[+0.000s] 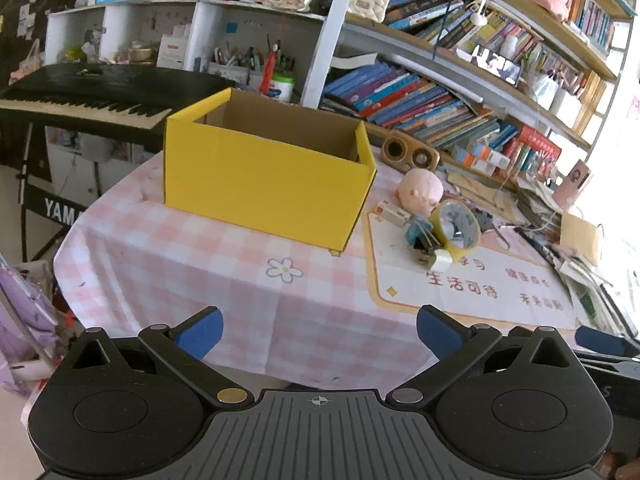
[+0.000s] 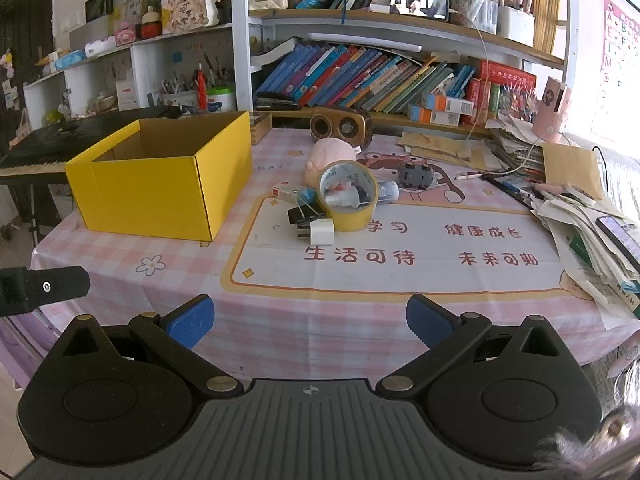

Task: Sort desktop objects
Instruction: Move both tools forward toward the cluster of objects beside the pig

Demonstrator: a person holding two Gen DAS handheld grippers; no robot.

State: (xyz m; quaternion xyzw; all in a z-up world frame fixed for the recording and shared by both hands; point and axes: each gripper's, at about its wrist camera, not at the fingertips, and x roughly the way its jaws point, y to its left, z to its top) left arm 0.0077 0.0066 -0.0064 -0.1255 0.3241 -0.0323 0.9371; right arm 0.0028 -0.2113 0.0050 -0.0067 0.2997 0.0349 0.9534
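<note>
An open yellow cardboard box [image 1: 264, 184] [image 2: 160, 184] stands on the left of the pink checked tablecloth [image 2: 132, 248]. To its right lies a small pile: a yellow tape roll [image 2: 349, 196] [image 1: 456, 228], a white charger cube [image 2: 321, 232] [image 1: 440, 260], black binder clips [image 2: 306, 213], a white tube [image 2: 386, 191], a small red-and-white box [image 2: 285, 191] and a pink plush toy [image 2: 330, 156] [image 1: 420, 191]. A grey wheel-like toy [image 2: 416, 176] lies further right. My left gripper [image 1: 318, 334] and right gripper [image 2: 310, 322] are open and empty, hovering at the table's near edge.
A wooden speaker [image 2: 340, 126] stands behind the pile. Stacks of papers, pens and a phone [image 2: 580, 216] crowd the right side. Bookshelves [image 2: 380, 76] rise at the back; a Yamaha keyboard [image 1: 80, 98] stands left of the table.
</note>
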